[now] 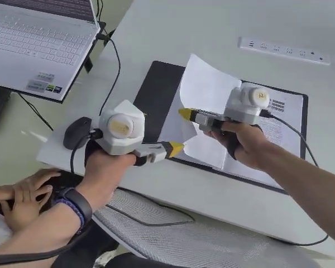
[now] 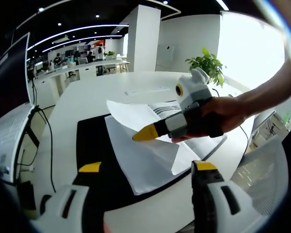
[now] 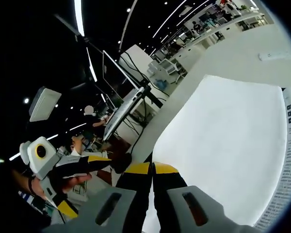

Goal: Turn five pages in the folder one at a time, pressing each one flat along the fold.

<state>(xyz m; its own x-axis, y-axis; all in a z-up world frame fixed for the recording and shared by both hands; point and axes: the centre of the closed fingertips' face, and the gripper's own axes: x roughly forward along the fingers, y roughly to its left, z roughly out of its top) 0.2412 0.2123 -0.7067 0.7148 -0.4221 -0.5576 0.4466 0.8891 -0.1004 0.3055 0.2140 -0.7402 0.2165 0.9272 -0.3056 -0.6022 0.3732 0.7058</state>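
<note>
A black folder (image 1: 156,92) lies open on the white table, with a printed page (image 1: 282,114) flat on its right half. One white sheet (image 1: 204,89) stands lifted and curled above the fold. My right gripper (image 1: 185,114) is shut on that sheet's near edge; in its own view the jaws (image 3: 152,168) meet on the sheet (image 3: 223,145). My left gripper (image 1: 176,148) hovers open just off the folder's near edge, touching nothing. In the left gripper view its jaws (image 2: 146,167) stand wide apart below the folder (image 2: 94,145), and the right gripper (image 2: 143,135) holds the raised sheet (image 2: 131,114).
A laptop (image 1: 39,39) sits at the far left, with a dark mouse (image 1: 77,131) and cables beside the folder. A power strip (image 1: 283,50) lies at the back right. A mesh chair (image 1: 201,234) is under the table edge, and another person's hand (image 1: 28,192) rests at the lower left.
</note>
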